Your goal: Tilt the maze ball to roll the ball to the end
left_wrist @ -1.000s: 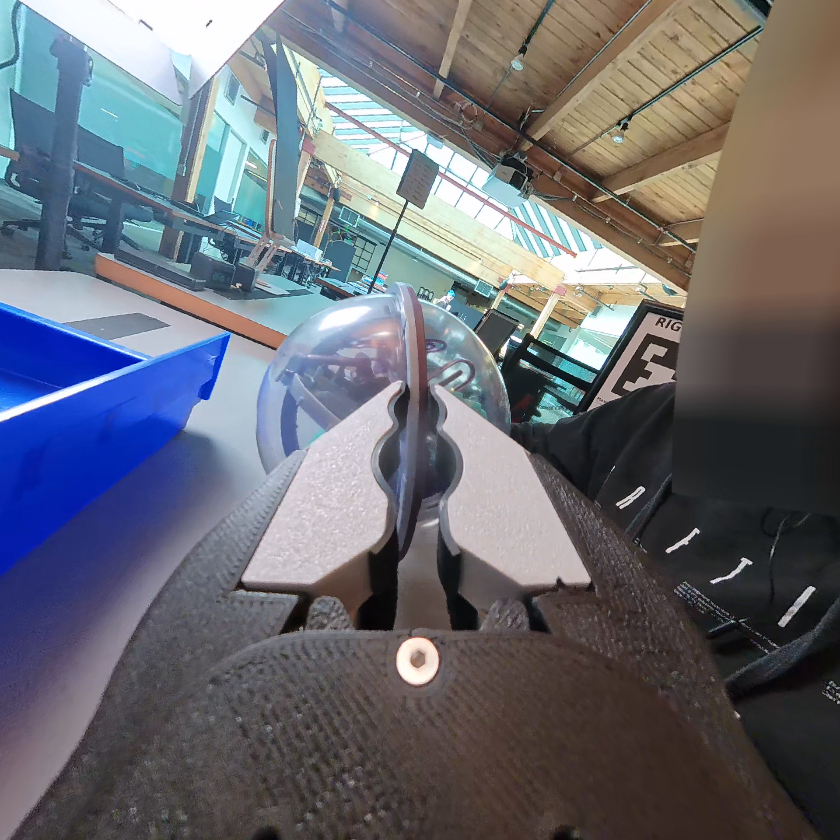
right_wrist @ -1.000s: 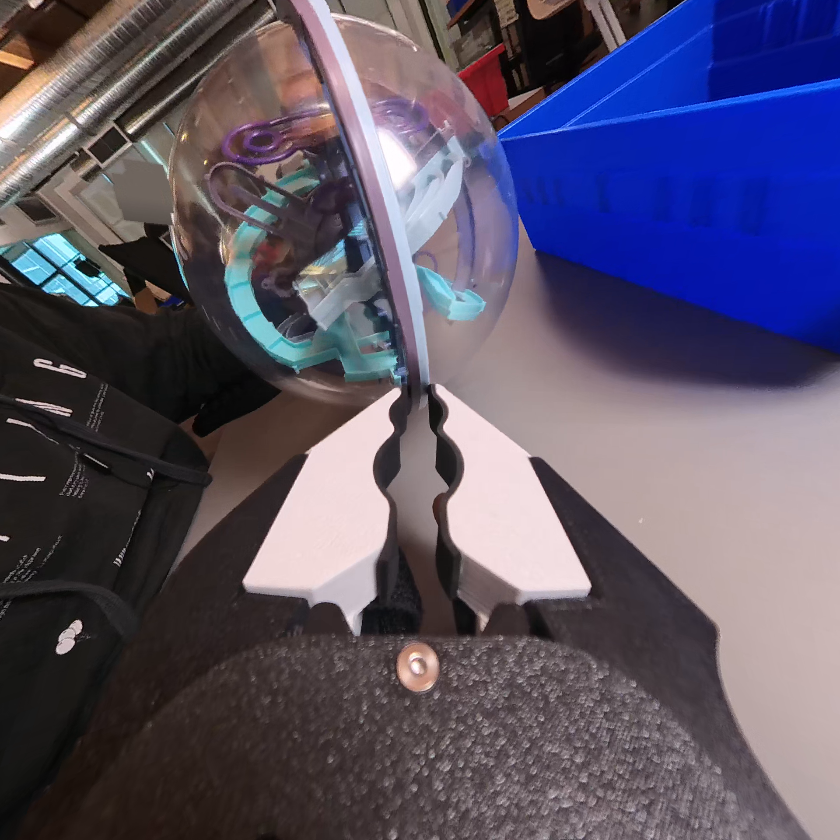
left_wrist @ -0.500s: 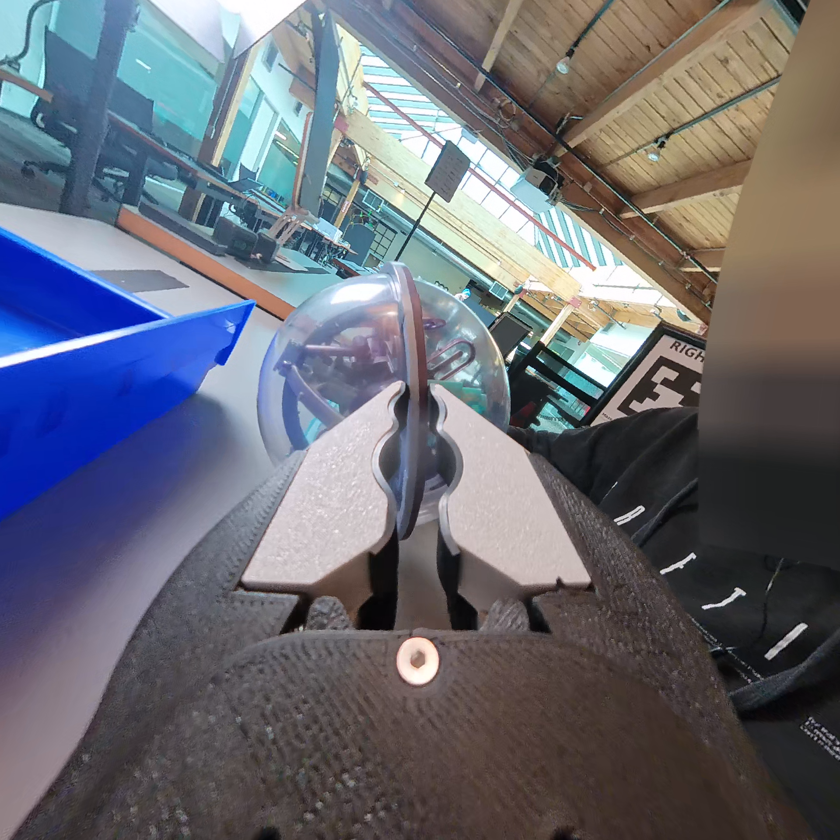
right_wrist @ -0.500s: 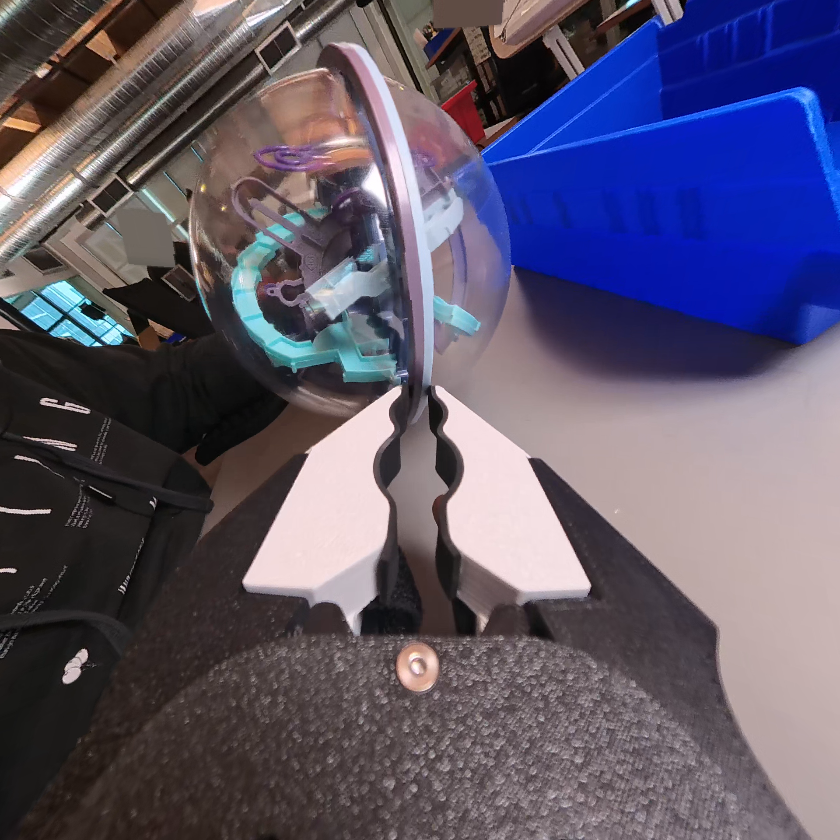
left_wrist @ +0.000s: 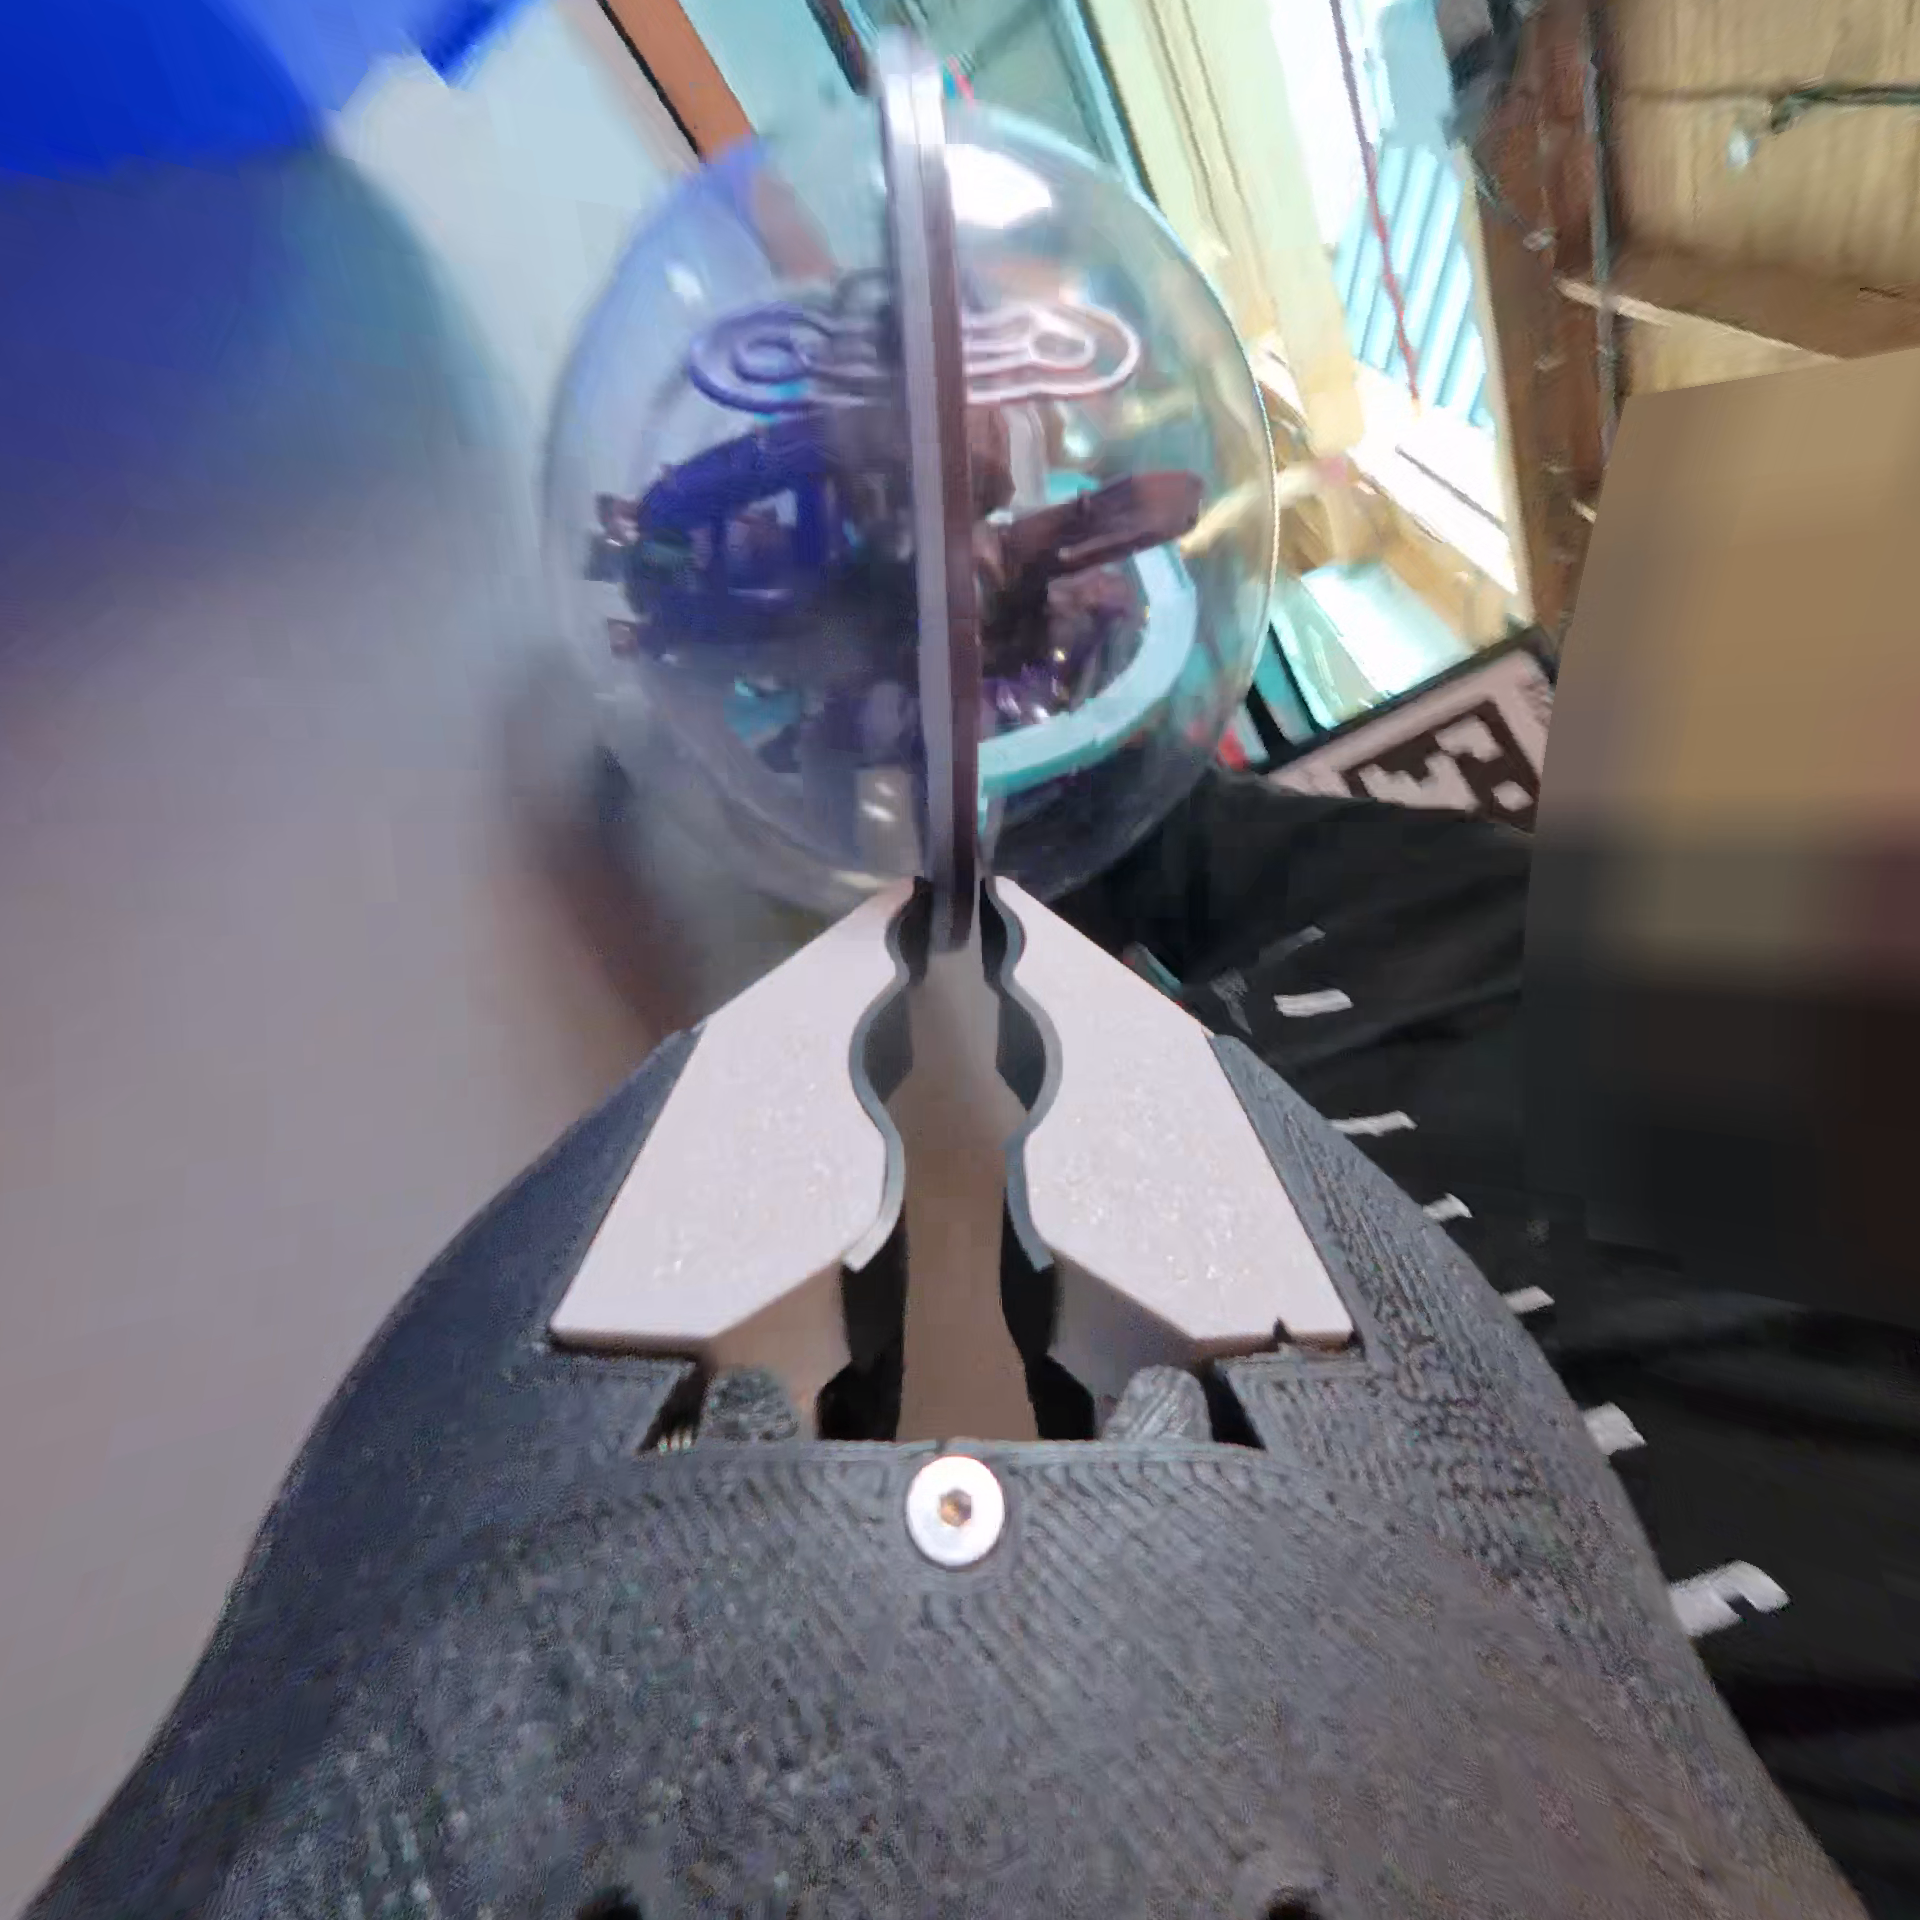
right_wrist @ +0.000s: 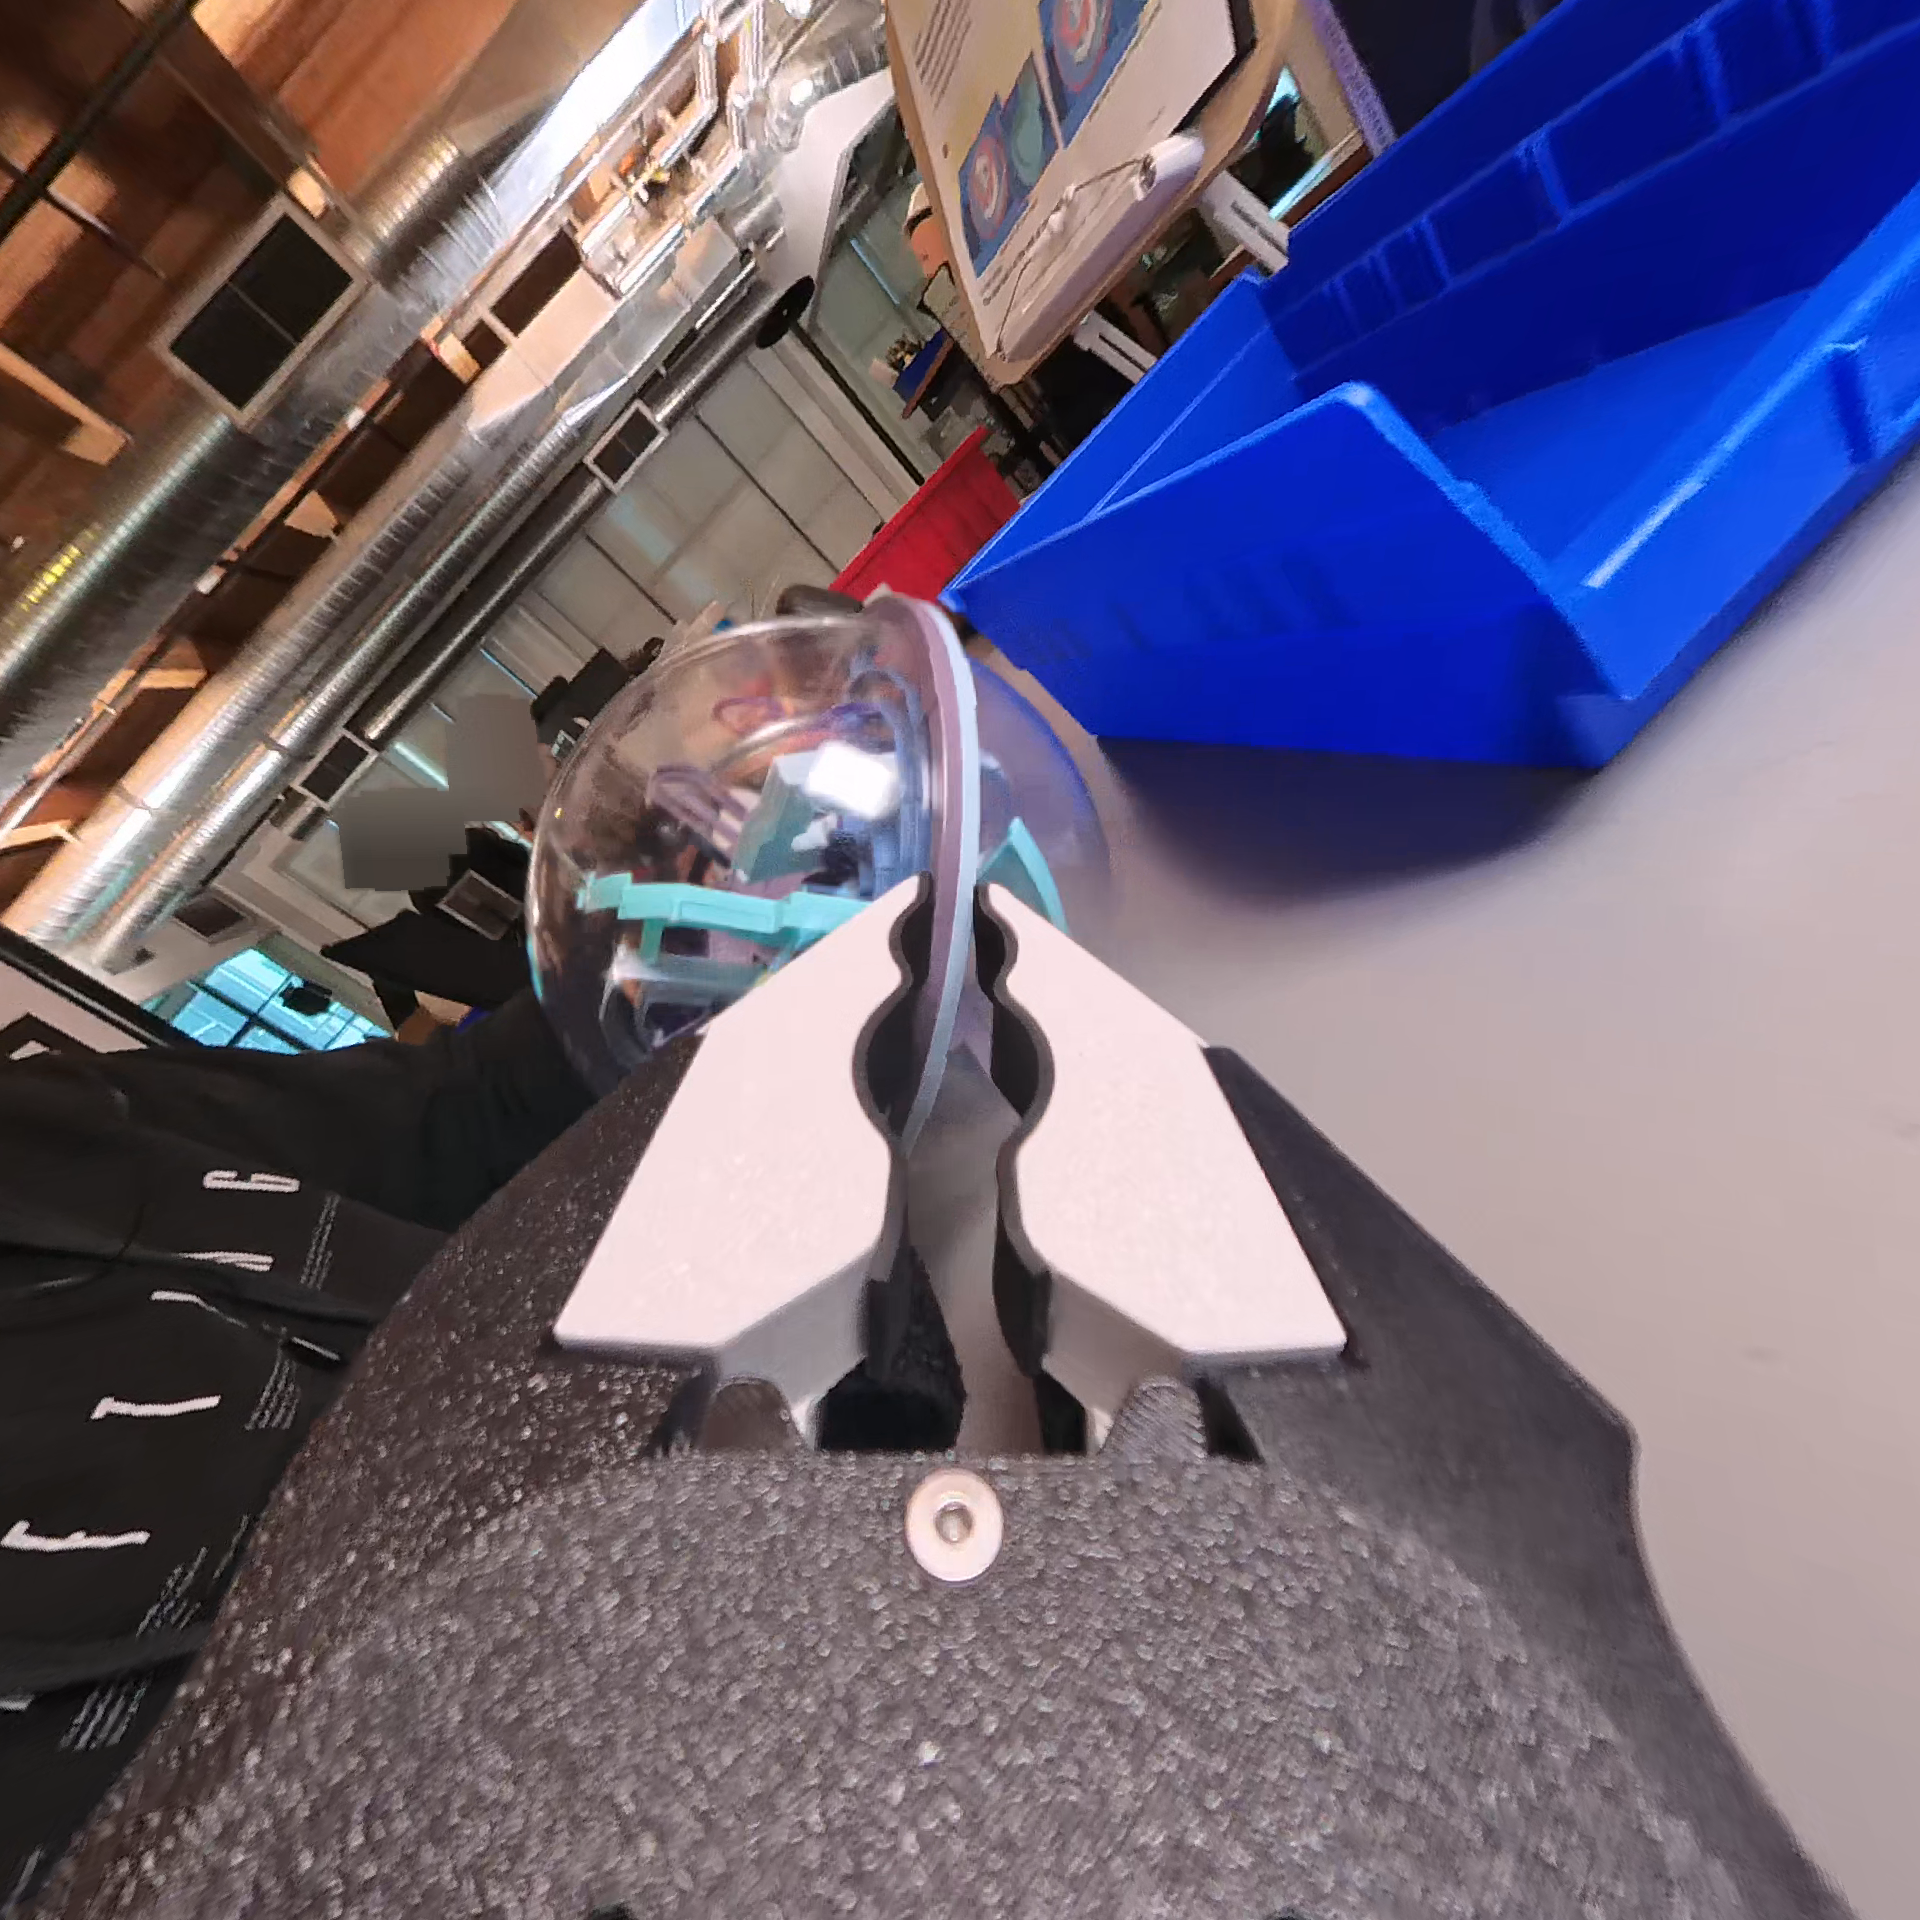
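daylit, bright | left wrist view motion-blurred | right sharper | wide-angle edge distortion

Grey table [right_wrist: 1558,1039], blue bins [right_wrist: 1455,582], silver ceiling ducts [right_wrist: 343,582], bright windows [left_wrist: 1392,343]

Left wrist view: blue plastic bin [left_wrist: 156,83] motion-blurred, cut by top edge. Small rolling ball inside clear plastic maze sphere [left_wrist: 1091,499] not discernible. Right wrist view: sphere's lower part [right_wrist: 665,894] hidden behind grey gripper fingers [right_wrist: 790,1132].
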`<state>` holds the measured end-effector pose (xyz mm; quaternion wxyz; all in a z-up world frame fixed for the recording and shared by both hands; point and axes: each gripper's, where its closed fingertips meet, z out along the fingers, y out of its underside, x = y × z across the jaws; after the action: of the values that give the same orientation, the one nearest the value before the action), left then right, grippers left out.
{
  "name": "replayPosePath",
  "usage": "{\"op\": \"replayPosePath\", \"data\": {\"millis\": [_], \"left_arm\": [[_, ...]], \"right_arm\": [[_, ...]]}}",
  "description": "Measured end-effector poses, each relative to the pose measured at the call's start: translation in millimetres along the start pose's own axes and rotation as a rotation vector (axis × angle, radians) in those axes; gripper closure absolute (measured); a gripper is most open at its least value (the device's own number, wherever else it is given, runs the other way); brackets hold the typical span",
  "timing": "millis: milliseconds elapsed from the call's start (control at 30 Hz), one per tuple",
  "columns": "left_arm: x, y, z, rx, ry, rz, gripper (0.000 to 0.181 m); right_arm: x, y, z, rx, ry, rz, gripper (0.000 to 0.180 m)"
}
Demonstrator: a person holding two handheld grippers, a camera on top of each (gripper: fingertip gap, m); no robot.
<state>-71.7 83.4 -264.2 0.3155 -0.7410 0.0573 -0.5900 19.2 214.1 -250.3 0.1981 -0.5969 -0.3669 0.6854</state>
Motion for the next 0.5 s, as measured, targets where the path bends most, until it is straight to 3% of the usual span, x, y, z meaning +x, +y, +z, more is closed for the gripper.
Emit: {"op": "replayPosePath", "data": {"millis": [100,200,400,500], "left_arm": [[18.8,16.4,6.0,-0.103,0.129,0.017,0.171],[35.5,19.0,-5.5,-0.136,0.203,0.110,0.156],[39.1,-59.8,-29.5,0.313,0.060,0.251,0.137],[66.6,-68.6,-10.2,0.368,0.084,0.286,0.123]], "right_arm": [[5.9,-10.6,-5.6,0.044,0.041,0.006,0.166],[9.7,-18.0,-13.7,0.036,0.073,0.005,0.159],[1.2,1.8,-19.7,-0.158,0.014,-0.019,0.152],[-13.6,8.6,-13.0,-0.171,-0.071,0.016,0.152]]}}
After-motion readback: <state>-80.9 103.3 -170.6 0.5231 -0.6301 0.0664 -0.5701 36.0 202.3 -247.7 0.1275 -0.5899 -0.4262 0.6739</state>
